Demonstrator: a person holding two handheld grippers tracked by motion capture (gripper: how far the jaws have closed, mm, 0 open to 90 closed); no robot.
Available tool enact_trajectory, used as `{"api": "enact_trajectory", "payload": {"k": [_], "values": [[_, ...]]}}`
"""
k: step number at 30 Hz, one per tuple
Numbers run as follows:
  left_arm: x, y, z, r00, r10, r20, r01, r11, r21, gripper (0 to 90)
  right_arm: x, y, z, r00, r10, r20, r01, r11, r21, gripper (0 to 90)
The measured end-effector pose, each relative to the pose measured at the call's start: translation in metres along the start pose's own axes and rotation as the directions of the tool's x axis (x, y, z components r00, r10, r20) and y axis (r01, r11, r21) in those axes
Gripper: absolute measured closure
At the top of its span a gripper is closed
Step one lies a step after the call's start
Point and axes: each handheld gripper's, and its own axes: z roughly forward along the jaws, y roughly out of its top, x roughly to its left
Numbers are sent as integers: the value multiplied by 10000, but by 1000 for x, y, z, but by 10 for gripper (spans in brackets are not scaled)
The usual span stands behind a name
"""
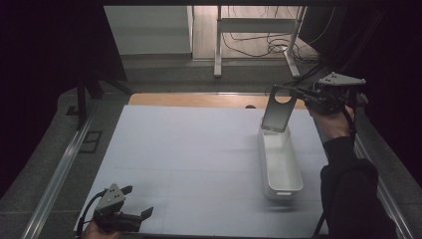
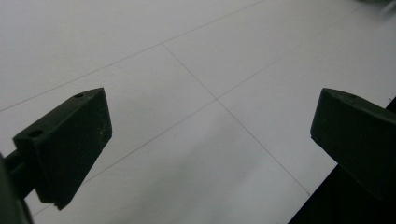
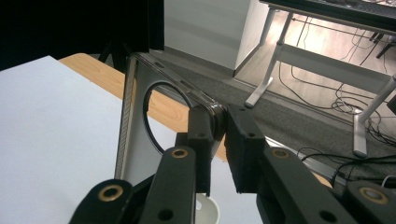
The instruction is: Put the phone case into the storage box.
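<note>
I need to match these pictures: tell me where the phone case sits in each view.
High view: phone case upper right, hanging from the right gripper above the far end of the white bin.
Left gripper view: not in it.
Right gripper view: centre-left, its corner pinched between the jaws.
Shared landmark: the white table.

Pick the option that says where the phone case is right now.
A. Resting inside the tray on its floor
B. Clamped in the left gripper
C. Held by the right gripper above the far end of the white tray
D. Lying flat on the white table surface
C: the right gripper pinches the phone case by its top corner, hanging upright over the far end of the white tray.
</note>
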Motion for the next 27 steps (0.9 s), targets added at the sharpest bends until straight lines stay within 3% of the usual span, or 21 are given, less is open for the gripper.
{"api": "enact_trajectory", "payload": {"k": [17,27], "values": [[-1,1,1,10000,20,-79,-19,9999,119,0,-14,-11,12,9999,-42,120,41,10000,64,801],[-1,1,1,9999,18,-108,-16,9999,164,0,-16,-22,23,9989,-446,162,444,9989,129,801]]}}
